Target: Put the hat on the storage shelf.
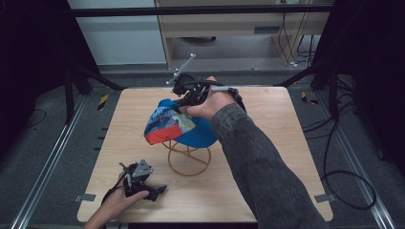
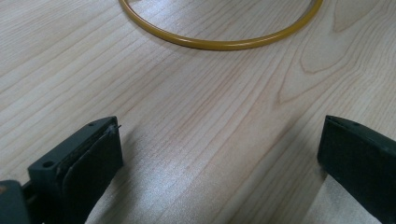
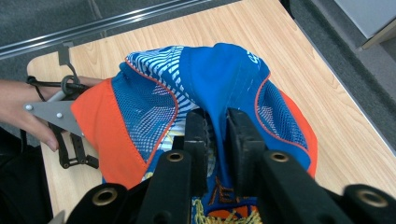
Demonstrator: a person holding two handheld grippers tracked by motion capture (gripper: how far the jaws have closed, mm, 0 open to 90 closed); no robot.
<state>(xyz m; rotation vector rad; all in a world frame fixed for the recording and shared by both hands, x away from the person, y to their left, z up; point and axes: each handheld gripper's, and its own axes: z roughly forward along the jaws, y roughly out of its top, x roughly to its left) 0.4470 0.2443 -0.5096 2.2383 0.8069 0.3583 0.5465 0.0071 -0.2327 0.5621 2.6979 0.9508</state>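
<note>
right gripper (image 3: 217, 140) sits over the blue/orange cap (image 1: 179, 125) at the far-middle of the wooden table (image 1: 267, 191). in the right gripper view its two black jaws stand close together w/ a fold of the cap's blue crown fabric (image 3: 219, 84) pinched up between them; pads look pressed on the cloth from both sides. no other picture to compare, so just that: narrow gap, cloth in it, clamped.

cap rests on top of a yellow wire stand (image 1: 187, 155) near the table centre, draped over it & tilted toward the left in the high view. orange brim/edge (image 3: 105, 135) hangs low on the near-left side, mesh panels w/ orange piping show on both flanks, striped white/blue print on the upper left part. some yellow embroidery at the bottom of the right gripper view, can't read it.

right hand (image 1: 210, 102) & grey sleeve (image 1: 258, 157) reach in from the bottom right across the table to the cap.

left gripper (image 1: 160, 190) lies low at the near-left of the table, held in the left hand (image 1: 114, 202), well apart from the cap. in the left gripper view its jaws are wide apart, nothing between them, bare wood under; stand's round base ring (image 2: 219, 43) lies flat on the table just ahead.
</note>
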